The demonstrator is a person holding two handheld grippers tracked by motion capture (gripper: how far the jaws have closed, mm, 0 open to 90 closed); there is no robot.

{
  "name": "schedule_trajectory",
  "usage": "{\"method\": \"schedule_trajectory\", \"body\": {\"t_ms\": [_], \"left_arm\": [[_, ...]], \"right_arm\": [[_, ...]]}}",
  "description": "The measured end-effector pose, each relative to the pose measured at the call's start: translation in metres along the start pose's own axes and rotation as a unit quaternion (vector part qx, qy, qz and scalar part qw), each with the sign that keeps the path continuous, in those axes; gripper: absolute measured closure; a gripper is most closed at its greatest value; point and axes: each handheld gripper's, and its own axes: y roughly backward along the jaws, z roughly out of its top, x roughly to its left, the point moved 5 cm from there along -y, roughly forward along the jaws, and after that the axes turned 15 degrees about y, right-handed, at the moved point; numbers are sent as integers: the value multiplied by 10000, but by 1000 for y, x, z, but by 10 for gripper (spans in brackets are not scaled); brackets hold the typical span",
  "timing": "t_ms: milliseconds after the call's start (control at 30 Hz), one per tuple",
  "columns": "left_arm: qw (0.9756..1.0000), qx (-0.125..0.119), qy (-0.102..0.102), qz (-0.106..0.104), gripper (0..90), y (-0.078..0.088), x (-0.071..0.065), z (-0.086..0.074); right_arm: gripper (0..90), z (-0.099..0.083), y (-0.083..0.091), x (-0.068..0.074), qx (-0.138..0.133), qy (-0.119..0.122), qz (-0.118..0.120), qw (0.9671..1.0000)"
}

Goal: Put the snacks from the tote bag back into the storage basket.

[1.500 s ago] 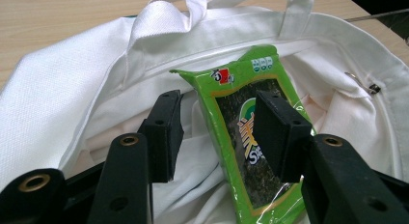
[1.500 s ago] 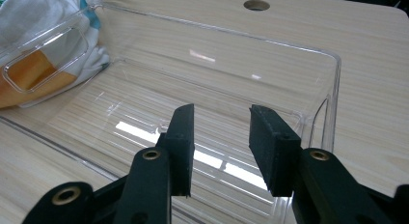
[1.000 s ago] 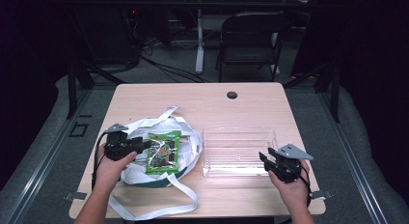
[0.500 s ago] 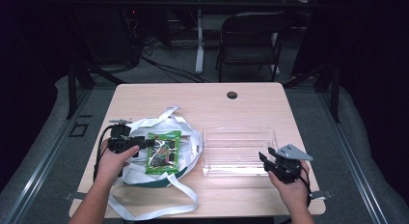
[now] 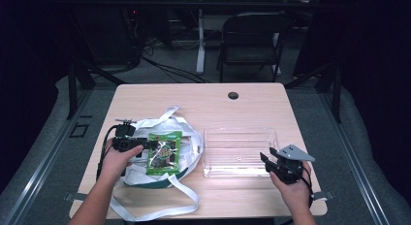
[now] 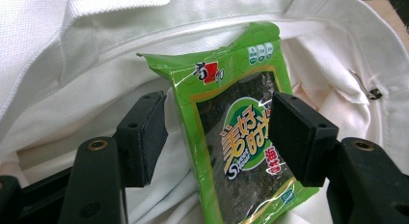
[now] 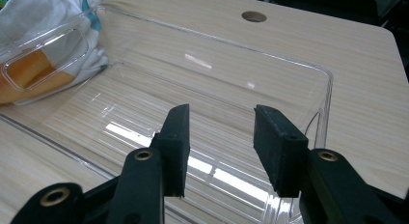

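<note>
A green seaweed snack packet [image 5: 165, 152] [image 6: 217, 74] lies on a white tote bag [image 5: 191, 137] [image 6: 72, 50] at the table's left. My left gripper [image 5: 148, 145] [image 6: 217, 113] reaches in from the left. Its jaws have just been opening, and they now stand wide on either side of the packet's near end without pressing it. A clear plastic tray [image 5: 240, 130] [image 7: 289, 60] sits to the right, with nothing inside. My right gripper [image 5: 265, 159] [image 7: 222, 113] hovers at the tray's near right corner. It has just opened a little further and holds nothing.
The bag's long white straps [image 5: 160, 213] trail toward the table's front edge. A round cable hole [image 5: 233, 95] [image 7: 253, 16] sits at the back of the wooden table [image 5: 194, 99]. A dark chair [image 5: 252, 36] stands behind it.
The left jaws have spread apart and let go of the packet, which now lies flatter on the bag. The right gripper has stayed where it was.
</note>
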Motion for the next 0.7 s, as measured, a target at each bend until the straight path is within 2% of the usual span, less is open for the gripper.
{"method": "schedule_trajectory", "body": {"t_ms": [500, 700], "left_arm": [[9997, 249, 30, 25, 352, -16, 1, -3], [9993, 345, 103, -64, 347, -21, 2, -1]], "right_arm": [[560, 0, 0, -1, -19, -5, -28, 10000], [560, 0, 1, -1, -40, -20, -33, 10000]]}}
